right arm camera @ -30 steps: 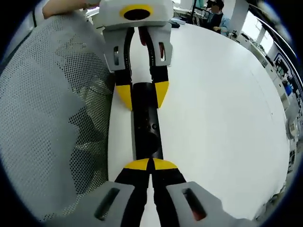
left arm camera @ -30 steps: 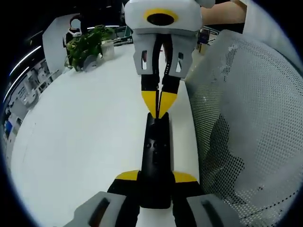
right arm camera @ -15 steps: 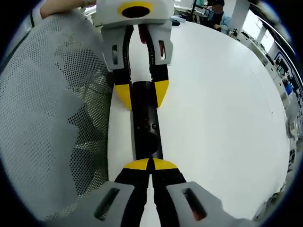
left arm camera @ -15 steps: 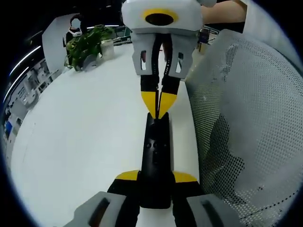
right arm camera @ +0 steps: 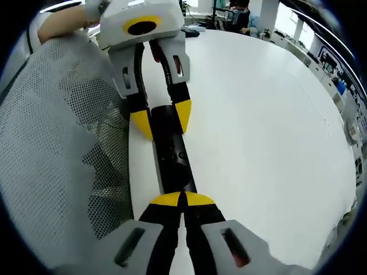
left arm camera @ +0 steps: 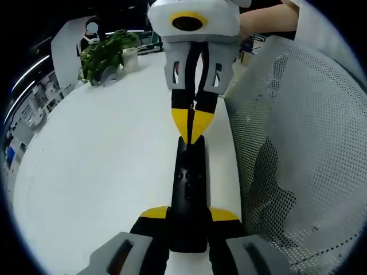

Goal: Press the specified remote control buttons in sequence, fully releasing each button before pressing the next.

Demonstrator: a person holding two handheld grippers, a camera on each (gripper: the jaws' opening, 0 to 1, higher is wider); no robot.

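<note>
Remote control (left arm camera: 190,189): a long black bar lying flat on the white worktop (left arm camera: 103,166), close to the worktop's edge beside the mesh chair back (left arm camera: 304,160); small buttons show on its top face.
Left hand-held gripper (left arm camera: 188,216): its yellow-tipped jaws stand apart, one on each long side of the remote control's near end, clamped on it; in the right gripper view it (right arm camera: 162,118) grips the remote control's (right arm camera: 171,160) far end the same way.
Right hand-held gripper (right arm camera: 183,199): jaws pressed together into one yellow point, the tips resting on the remote control's top face at its near end; in the left gripper view it (left arm camera: 192,126) comes from beyond the remote control, closed tips touching the far end of it.
Potted plant (left arm camera: 106,54): green leaves, well beyond the remote control, near the far side of the worktop.
Person (right arm camera: 238,10): seated beyond the far edge of the worktop, well apart from the remote control.
</note>
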